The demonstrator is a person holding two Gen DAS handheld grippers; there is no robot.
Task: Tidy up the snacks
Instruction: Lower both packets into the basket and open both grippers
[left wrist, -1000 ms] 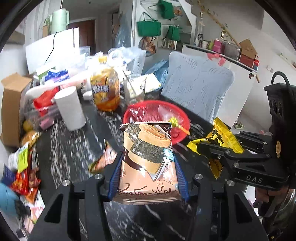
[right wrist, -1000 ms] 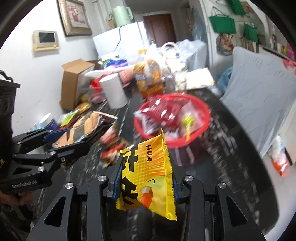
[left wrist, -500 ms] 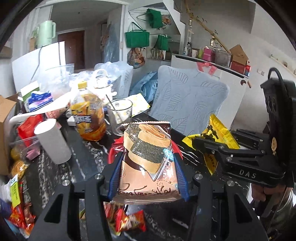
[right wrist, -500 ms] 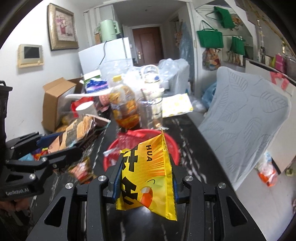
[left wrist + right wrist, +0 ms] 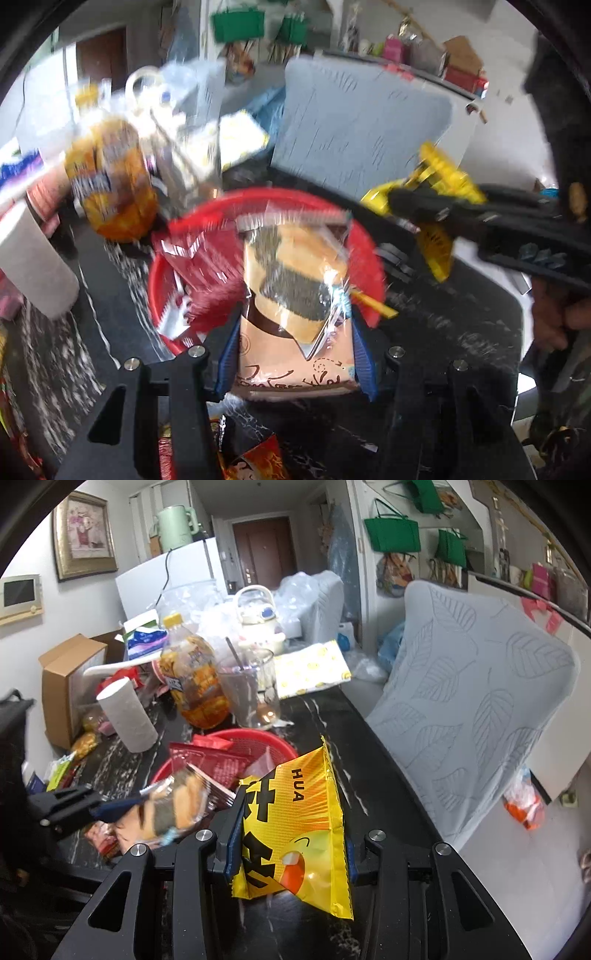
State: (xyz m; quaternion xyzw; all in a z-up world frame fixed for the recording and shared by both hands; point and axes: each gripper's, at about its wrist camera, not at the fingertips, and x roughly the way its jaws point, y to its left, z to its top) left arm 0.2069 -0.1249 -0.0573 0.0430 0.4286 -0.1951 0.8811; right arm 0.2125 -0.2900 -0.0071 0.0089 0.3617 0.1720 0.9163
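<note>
While L claw (image 5: pixel 295 363) pinches biscuit pack (image 5: pixel 295 314), R claw (image 5: pixel 288 843) pinches yellow pack (image 5: pixel 295 819).

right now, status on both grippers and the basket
Left gripper shut on brown snack pack, over red basket. Right gripper shut on yellow snack bag. Red packet already inside.

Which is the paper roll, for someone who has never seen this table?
On the dark marble table, look left of the red basket. The paper roll stands there, tilted: the only plain white cylinder among colourful wrappers.
</note>
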